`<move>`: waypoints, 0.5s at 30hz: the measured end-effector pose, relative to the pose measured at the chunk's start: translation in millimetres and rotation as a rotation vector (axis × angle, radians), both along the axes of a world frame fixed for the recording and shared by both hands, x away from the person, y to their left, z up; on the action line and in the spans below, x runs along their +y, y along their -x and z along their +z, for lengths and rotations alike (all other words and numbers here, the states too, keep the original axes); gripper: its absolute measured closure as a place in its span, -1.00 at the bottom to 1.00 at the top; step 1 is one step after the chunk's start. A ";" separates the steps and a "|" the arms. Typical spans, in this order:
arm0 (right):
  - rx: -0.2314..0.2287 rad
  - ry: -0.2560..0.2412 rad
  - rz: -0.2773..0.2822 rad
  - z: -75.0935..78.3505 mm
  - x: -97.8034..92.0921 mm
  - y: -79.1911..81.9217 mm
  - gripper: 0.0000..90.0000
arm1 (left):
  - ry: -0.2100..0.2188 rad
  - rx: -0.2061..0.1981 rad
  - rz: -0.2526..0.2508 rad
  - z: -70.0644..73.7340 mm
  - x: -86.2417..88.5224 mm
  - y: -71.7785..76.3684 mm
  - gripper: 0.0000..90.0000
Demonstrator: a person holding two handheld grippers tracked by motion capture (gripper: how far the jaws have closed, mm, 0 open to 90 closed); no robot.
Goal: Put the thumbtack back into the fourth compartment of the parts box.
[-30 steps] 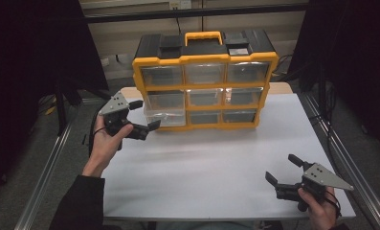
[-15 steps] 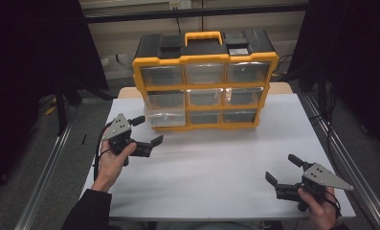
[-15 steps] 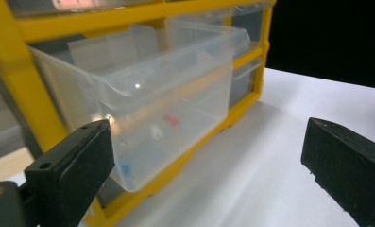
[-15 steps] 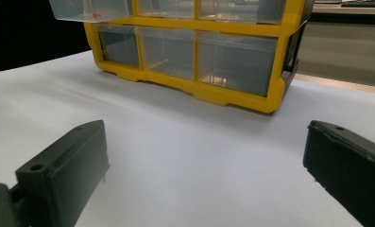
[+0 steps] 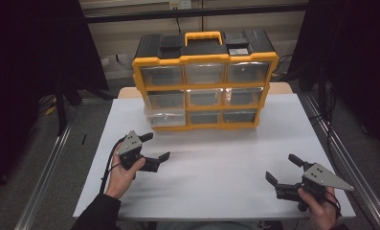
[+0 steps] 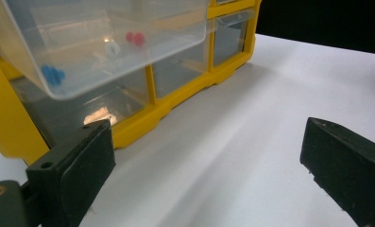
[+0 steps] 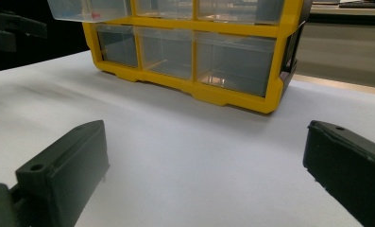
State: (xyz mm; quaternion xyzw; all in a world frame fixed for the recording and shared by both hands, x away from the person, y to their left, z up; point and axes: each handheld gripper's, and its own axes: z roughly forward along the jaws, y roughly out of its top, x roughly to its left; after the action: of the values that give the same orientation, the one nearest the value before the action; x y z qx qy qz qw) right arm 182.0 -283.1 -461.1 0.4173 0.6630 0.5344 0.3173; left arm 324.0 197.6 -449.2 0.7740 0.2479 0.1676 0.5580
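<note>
Left gripper (image 5: 156, 147) now back from pulled-out drawer (image 5: 165, 117); both grippers' jaws apart, empty.

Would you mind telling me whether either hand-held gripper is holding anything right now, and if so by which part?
Nothing is held. The left hand-held gripper and the right hand-held gripper both stand open with only the white table between their jaws, apart from the yellow drawer organizer.

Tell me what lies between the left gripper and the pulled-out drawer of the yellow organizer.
Nothing: in the high view, only bare white table separates the left gripper from the pulled-out drawer.
</note>
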 end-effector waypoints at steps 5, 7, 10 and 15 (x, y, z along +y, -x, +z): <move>0.004 -0.002 -0.002 -0.1 1.0 -1.6 -0.99 | 0.016 0.038 0.036 -12.5 -2.2 12.3 -0.91; 0.005 -0.004 -0.006 -0.5 1.1 -1.5 -0.99 | 0.015 0.042 0.026 -12.9 2.4 18.2 -0.91; -0.001 -0.002 -0.004 -0.3 0.2 -1.1 -0.99 | 0.032 0.037 0.057 -13.3 7.0 26.0 -0.93; 0.003 0.001 -0.003 0.0 0.9 -1.1 -0.99 | 0.061 0.035 0.072 -16.2 15.8 37.2 -0.96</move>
State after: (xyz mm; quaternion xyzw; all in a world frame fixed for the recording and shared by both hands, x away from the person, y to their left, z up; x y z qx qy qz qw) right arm 183.1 -282.2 -461.1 0.4190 0.6630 0.5330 0.3174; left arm 286.8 213.3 -465.4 0.7501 0.2902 0.1664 0.5705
